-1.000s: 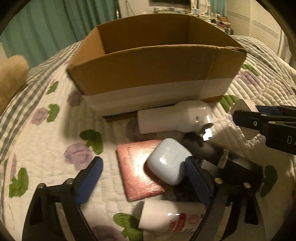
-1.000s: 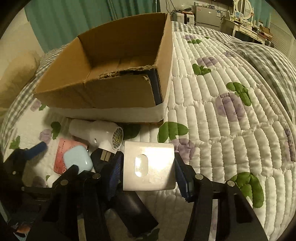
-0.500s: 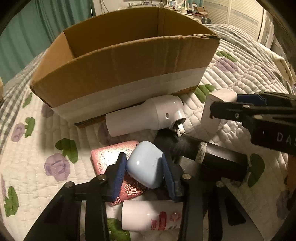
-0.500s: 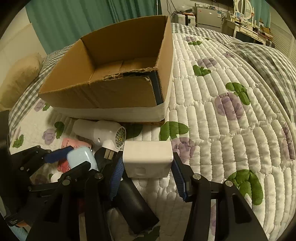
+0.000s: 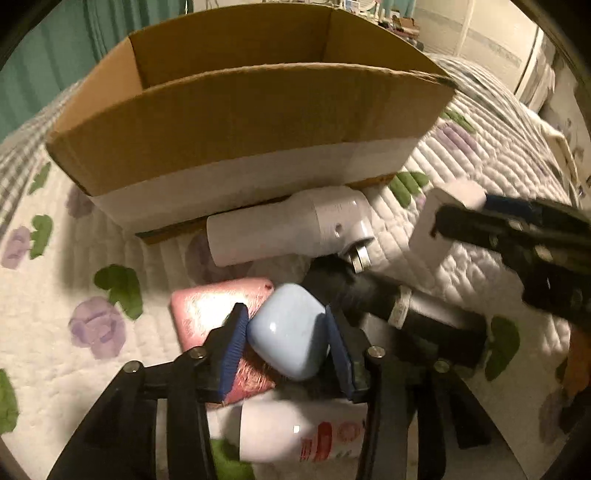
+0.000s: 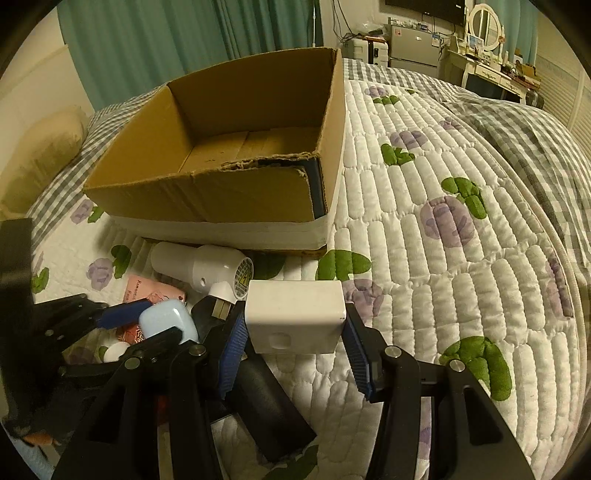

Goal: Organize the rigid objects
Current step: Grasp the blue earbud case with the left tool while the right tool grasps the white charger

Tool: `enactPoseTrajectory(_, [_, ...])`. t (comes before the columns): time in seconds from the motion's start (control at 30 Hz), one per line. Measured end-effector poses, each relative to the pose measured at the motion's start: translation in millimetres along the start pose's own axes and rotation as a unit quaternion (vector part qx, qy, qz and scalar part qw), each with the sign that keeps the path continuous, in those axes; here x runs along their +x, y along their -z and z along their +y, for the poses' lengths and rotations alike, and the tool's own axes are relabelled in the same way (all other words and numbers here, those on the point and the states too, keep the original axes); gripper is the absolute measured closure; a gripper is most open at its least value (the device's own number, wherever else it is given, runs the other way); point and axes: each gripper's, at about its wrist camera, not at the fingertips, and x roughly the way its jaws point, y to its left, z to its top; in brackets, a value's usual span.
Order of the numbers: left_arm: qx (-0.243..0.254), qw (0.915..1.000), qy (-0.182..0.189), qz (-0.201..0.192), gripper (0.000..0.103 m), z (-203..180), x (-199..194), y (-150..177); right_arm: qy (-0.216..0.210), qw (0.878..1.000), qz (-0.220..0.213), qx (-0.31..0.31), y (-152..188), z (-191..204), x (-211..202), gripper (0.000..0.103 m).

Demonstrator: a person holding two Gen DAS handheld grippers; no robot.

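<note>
Lifting straight up looks like the sound way to clear the pile, judging from the left wrist view: the left gripper (image 5: 286, 345) has its blue pads pinching the pale blue case (image 5: 288, 334), its jaws having just been opening a touch after closing, with the case between them. The case rests on the pink booklet (image 5: 218, 317), with the black cylinder (image 5: 424, 317) touching it on the right and the white bottle with red print (image 5: 303, 432) near the camera. A slow rise should keep the smooth, rounded case from slipping. The cardboard box (image 5: 243, 118) stands far beyond the white hair dryer (image 5: 291, 229).

In the right wrist view, the right gripper (image 6: 295, 341) is clamped on the white block (image 6: 295, 317), held just above the quilt. I judge the box's open top, far and left, to be the goal, so the block should travel high enough to clear the torn near wall.

The surface is a soft quilted bedspread (image 6: 461, 258) with purple flowers and green leaves. Teal curtains (image 6: 166, 44) hang behind, and a dressing table with a round mirror (image 6: 487, 22) stands far right.
</note>
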Motion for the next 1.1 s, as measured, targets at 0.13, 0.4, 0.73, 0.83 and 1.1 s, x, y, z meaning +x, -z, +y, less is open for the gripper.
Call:
enactPoseTrajectory(0.13, [0.009, 0.9999, -0.008, -0.004, 0.05, 1, 10, -15, -0.003, 1.0, 0.001, 0.0, 0, 1, 1, 0.053])
enactPoseTrajectory(0.4, [0.022, 0.9994, -0.025, 0.003, 0.054, -8, 2, -21, -0.01, 1.0, -0.009, 0.006, 1, -2, -5, 0.053])
enactPoseTrajectory(0.73, [0.025, 0.9993, -0.022, -0.015, 0.077, -25, 0, -21, -0.008, 1.0, -0.017, 0.005, 2, 0, -10, 0.053])
enactPoseTrajectory(0.83, [0.012, 0.9996, -0.02, -0.015, 0.078, -11, 13, -14, -0.009, 1.0, -0.017, 0.007, 2, -1, -10, 0.053])
enactPoseTrajectory(1.1, [-0.004, 0.9977, -0.006, -0.067, 0.08, -5, -34, -12, -0.006, 0.999, -0.038, -0.001, 2, 3, -19, 0.053])
